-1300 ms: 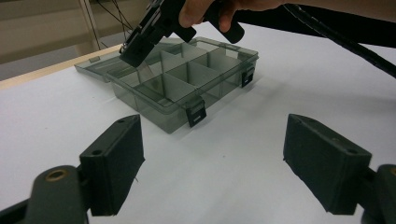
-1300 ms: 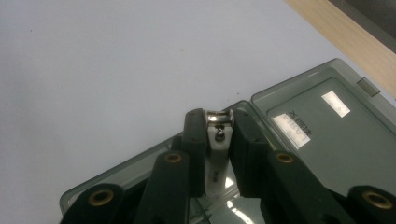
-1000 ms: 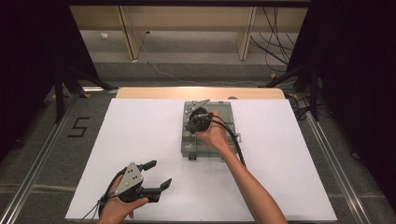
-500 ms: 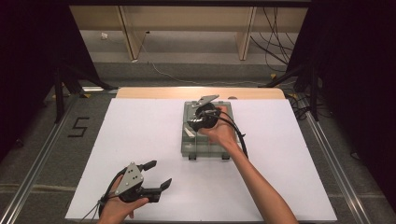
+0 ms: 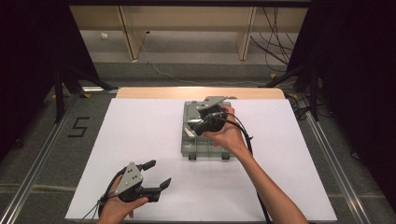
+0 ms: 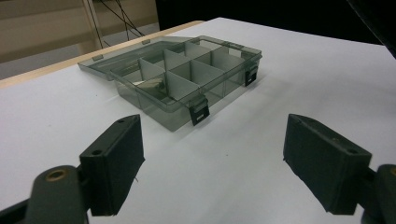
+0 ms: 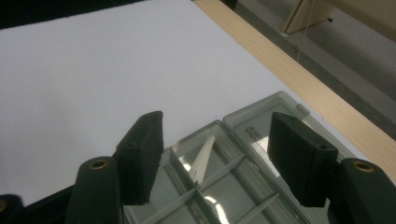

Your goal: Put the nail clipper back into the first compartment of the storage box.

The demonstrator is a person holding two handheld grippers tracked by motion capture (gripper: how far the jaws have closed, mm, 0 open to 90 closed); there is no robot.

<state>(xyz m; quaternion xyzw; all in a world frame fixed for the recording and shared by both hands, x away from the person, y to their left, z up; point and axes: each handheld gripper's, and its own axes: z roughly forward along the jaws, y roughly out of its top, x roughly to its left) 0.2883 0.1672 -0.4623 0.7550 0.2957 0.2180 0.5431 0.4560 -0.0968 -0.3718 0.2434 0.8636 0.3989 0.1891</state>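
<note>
A smoky clear compartment box (image 5: 198, 148) lies at the table's middle with its lid (image 6: 119, 60) folded flat behind it. White dividers split it into several cells; a small shiny item (image 6: 152, 86) rests in one far cell. My right gripper (image 5: 190, 128) hovers over the box's far left part, jaws pointing left and open with nothing between them. In the right gripper view, that gripper (image 7: 217, 126) looks down on the cells, a slanted pale strip (image 7: 203, 157) and the lid (image 7: 261, 128). Near the front left edge, my left gripper (image 5: 159, 173) is open and empty, aimed at the box (image 6: 187, 84).
The white tabletop (image 5: 140, 135) has a wooden strip (image 5: 196, 92) along its far edge. Beyond it are wooden frame legs and cables on the floor. A floor mark "5" (image 5: 78, 127) and a metal rail lie to the left.
My right gripper has shifted slightly to the right and farther back over the box, turning its jaws to the left. The left gripper has stayed still.
</note>
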